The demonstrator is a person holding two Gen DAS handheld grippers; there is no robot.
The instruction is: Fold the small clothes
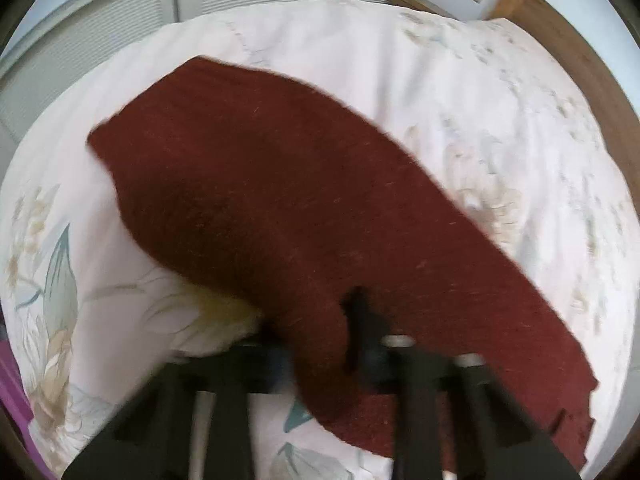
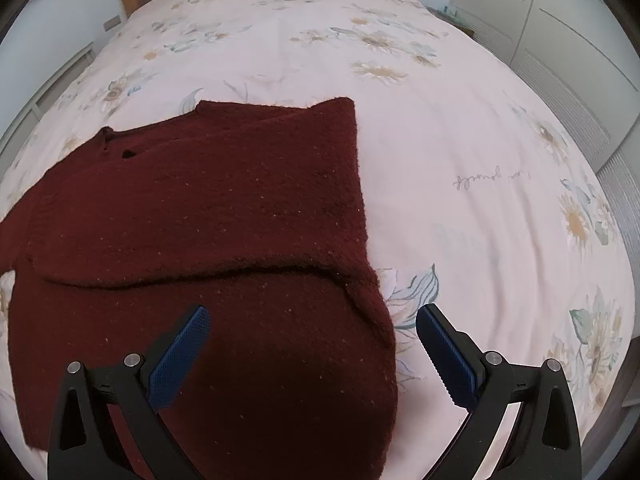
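Left wrist: we find the left claw clenched on a fold of the maroon knit sweater on the bed; thin pinch may slip | Right wrist: right claw released above the hem; layers could drag askew.

dark red sweater of rough, flecked knit wool; bedspread beneath it smooth matt printed cloth; headboard behind, matt wood
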